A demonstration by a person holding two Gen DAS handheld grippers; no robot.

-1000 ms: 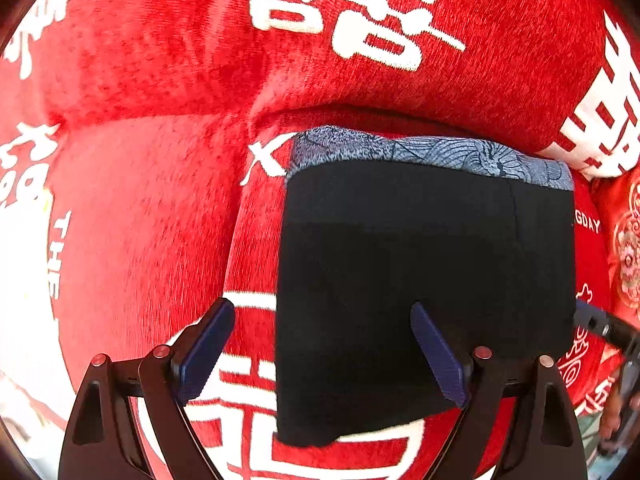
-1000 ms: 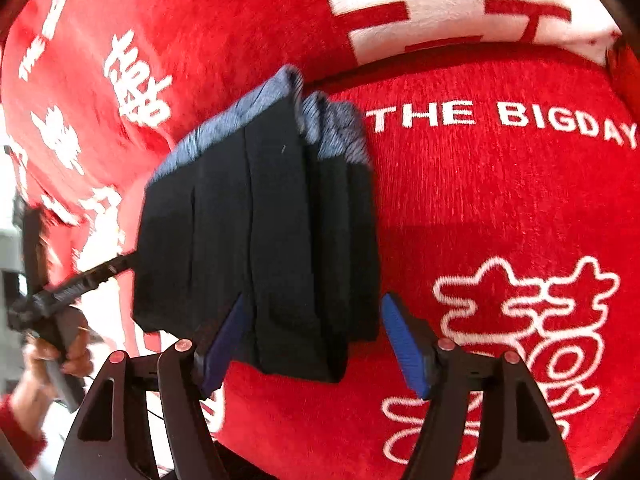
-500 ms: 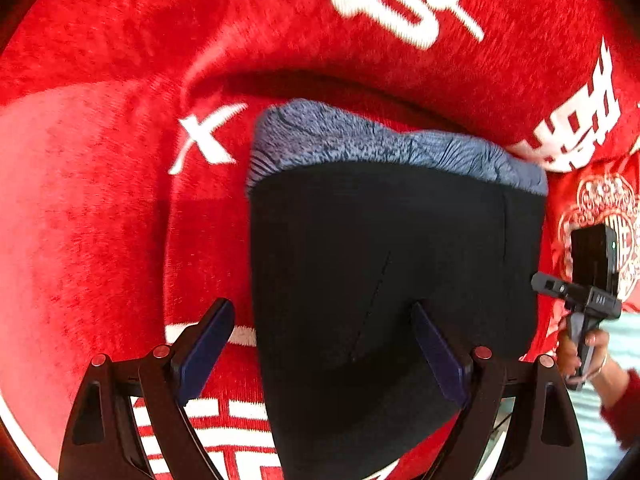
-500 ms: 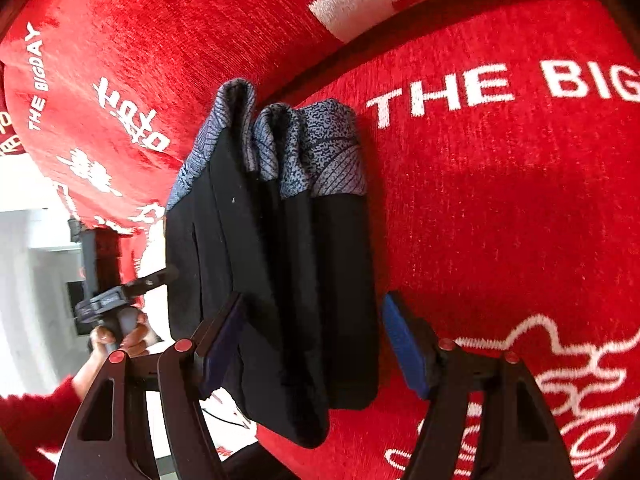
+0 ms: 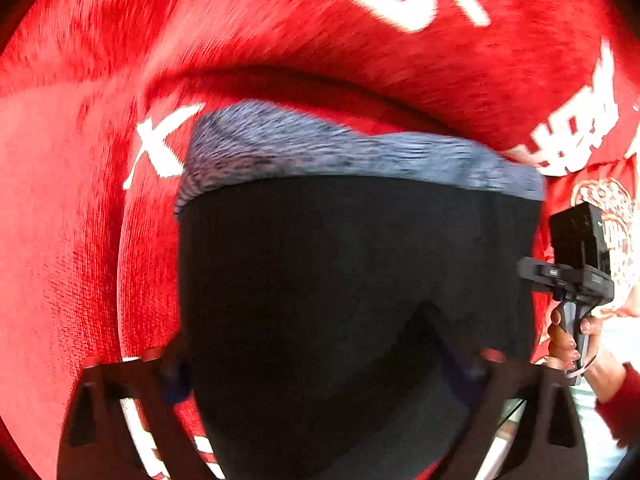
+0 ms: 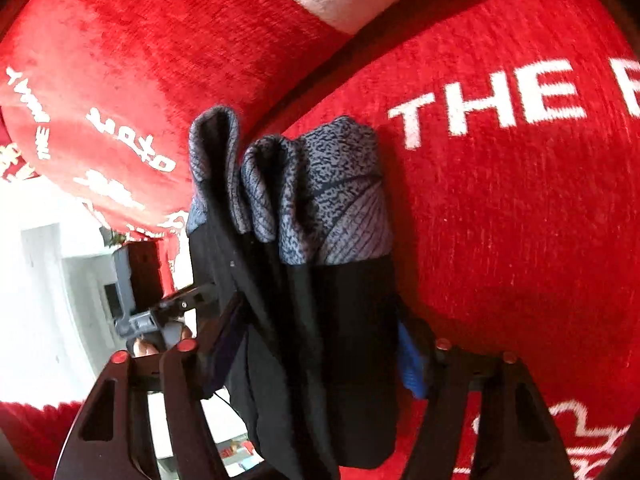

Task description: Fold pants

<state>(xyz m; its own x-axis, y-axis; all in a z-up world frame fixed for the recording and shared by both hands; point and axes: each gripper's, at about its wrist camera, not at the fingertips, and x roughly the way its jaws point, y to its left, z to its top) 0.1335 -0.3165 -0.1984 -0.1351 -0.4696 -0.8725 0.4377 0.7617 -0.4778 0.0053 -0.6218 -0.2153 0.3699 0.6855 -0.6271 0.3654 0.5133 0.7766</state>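
On the red plush sofa cushion (image 6: 520, 220), folded black pants with a grey patterned waistband (image 6: 320, 320) are straddled by both tools. The right tool (image 6: 320, 344), jaws just closing, is seen at the stack's sides; the left tool (image 5: 320, 364) is spread. A firm pinch is judged next.

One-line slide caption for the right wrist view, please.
Right tongs, jaws just closing, straddle folded black pants on the red cushion.

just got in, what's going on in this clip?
A person holds a gripper in each hand at a folded pair of black pants with a grey patterned waistband, lying on a red cushion. The right gripper has just been closing, its pads against the bundle's sides. The left gripper straddles the fabric, jaws wide.
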